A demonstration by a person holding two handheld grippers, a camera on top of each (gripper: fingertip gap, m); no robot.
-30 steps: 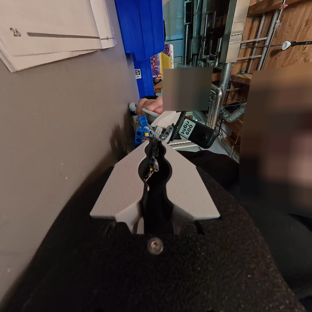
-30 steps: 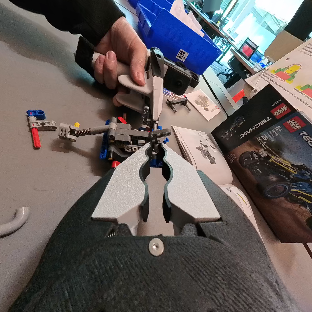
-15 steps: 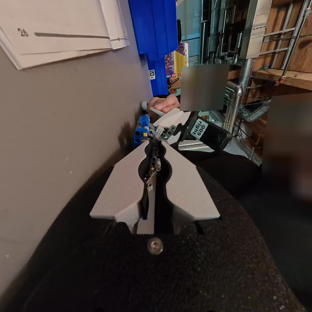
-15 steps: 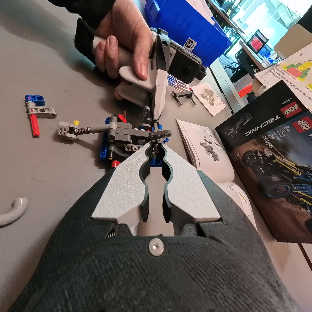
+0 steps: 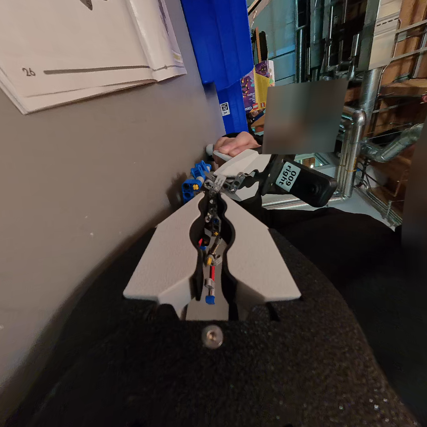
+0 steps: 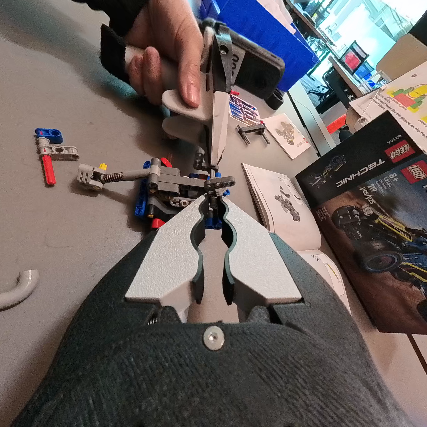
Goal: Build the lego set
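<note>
left gripper [image 6: 213, 163] fingers clamped on grey-and-blue toy brick model [image 6: 171, 184] | right gripper [image 6: 212, 201] fingers clamped on its dark pin, model now tilted up

Bare grey table [image 6: 69, 231] lies open left of the brick assembly [image 6: 166, 184], with only a small red-and-blue piece [image 6: 49, 152] and a white curved part [image 6: 20, 288] on it. On the right, an open booklet [image 6: 284, 208] and a dark box [image 6: 374, 219] close the way. Behind, 2 blue bins [image 6: 258, 32] stand. Between booklet and bins, a small dark frame piece [image 6: 253, 132] lies.
</note>
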